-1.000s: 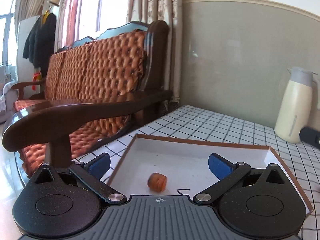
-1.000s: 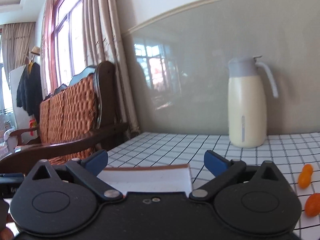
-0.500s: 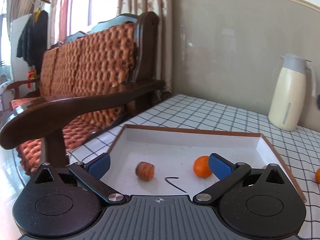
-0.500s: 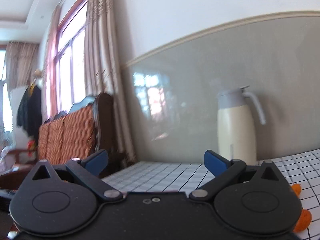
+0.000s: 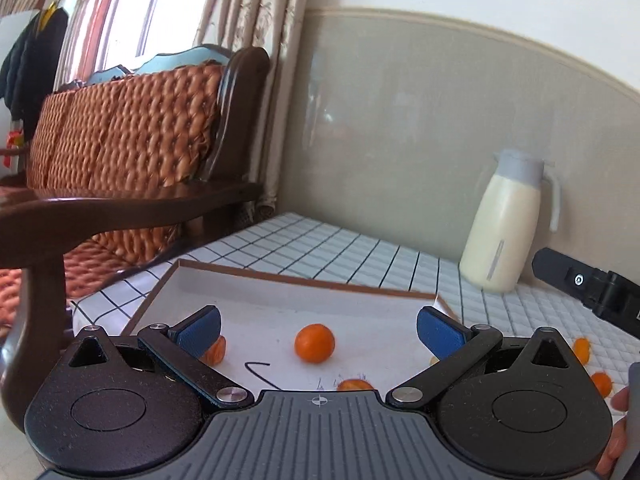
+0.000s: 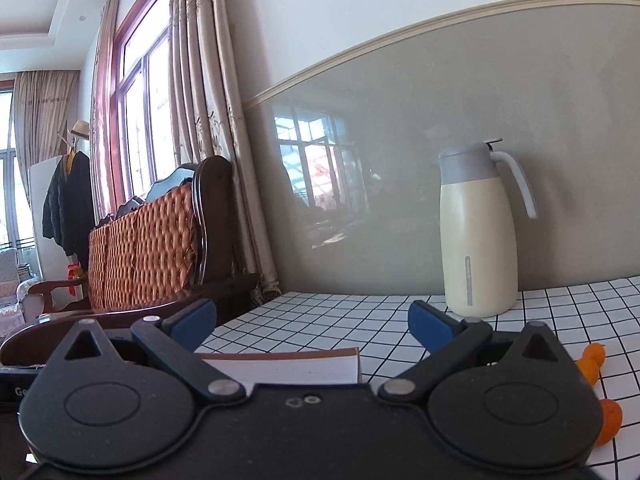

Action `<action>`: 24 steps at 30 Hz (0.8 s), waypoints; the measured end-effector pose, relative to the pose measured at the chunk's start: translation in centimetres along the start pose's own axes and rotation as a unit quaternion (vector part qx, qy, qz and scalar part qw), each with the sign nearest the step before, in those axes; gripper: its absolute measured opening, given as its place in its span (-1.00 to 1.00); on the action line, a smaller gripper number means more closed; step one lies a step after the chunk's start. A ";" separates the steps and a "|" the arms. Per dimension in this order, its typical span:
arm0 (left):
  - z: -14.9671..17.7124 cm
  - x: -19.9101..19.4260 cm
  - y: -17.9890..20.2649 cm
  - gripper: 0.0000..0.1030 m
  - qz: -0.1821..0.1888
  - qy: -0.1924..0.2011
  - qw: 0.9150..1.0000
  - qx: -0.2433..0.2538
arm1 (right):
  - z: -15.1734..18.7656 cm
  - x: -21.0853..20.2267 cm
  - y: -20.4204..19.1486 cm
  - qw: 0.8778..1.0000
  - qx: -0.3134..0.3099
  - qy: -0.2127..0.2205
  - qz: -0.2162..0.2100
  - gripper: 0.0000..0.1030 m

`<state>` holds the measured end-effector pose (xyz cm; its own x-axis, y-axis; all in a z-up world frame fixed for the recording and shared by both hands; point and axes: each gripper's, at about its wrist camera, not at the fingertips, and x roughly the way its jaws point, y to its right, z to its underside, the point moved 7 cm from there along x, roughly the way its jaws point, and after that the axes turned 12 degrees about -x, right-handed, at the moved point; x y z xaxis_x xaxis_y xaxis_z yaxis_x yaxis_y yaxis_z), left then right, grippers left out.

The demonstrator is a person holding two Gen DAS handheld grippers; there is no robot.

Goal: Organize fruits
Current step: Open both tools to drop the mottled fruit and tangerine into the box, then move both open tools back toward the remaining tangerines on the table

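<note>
Room: grey-panelled wall with curtains, a wooden sofa (image 5: 120, 152) off to the left of both tongs.
Table: checked cloth (image 5: 328, 248) running ahead of both tongs.
Tray: white, brown-rimmed (image 5: 304, 278), just ahead of the left tongs; its corner lies between the right tongs' fingers.
Jug: cream with grey lid (image 6: 478, 232), ahead and right, by the wall.
Left tongs (image 5: 318, 328): spread wide, empty.
Right tongs (image 6: 312, 320): spread wide, empty.
Fruit in tray: round orange (image 5: 314, 342) between the left fingers; others partly hidden.
Loose fruit: two small orange pieces (image 6: 592, 362) on the cloth, right of the right tongs.
</note>
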<state>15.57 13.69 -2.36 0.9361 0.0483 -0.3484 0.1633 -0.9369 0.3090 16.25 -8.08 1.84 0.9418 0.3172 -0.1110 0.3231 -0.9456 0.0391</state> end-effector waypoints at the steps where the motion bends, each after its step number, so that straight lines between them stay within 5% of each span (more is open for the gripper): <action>1: 0.2 0.1 0.3 1.00 -0.011 0.000 1.000 0.014 | 0.1 -0.1 0.1 1.000 -0.001 -0.004 0.001 0.88; 10: 1.6 1.0 2.8 1.00 -0.025 -0.038 0.998 0.044 | 1.3 -1.4 2.1 0.998 -0.020 -0.053 0.032 0.88; 13: 2.2 0.7 4.6 1.00 -0.019 -0.034 0.997 0.070 | 1.6 -3.1 3.6 0.997 -0.029 -0.027 0.066 0.88; 24: 4.5 0.6 10.7 1.00 0.034 -0.049 0.996 0.069 | 3.8 -6.1 10.3 0.989 0.006 -0.085 0.121 0.88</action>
<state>16.44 2.15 -3.24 0.9072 -0.0448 -0.4183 0.0497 -0.9759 0.2123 13.50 -20.03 -0.85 0.9622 0.0650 -0.2644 0.0873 -0.9935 0.0735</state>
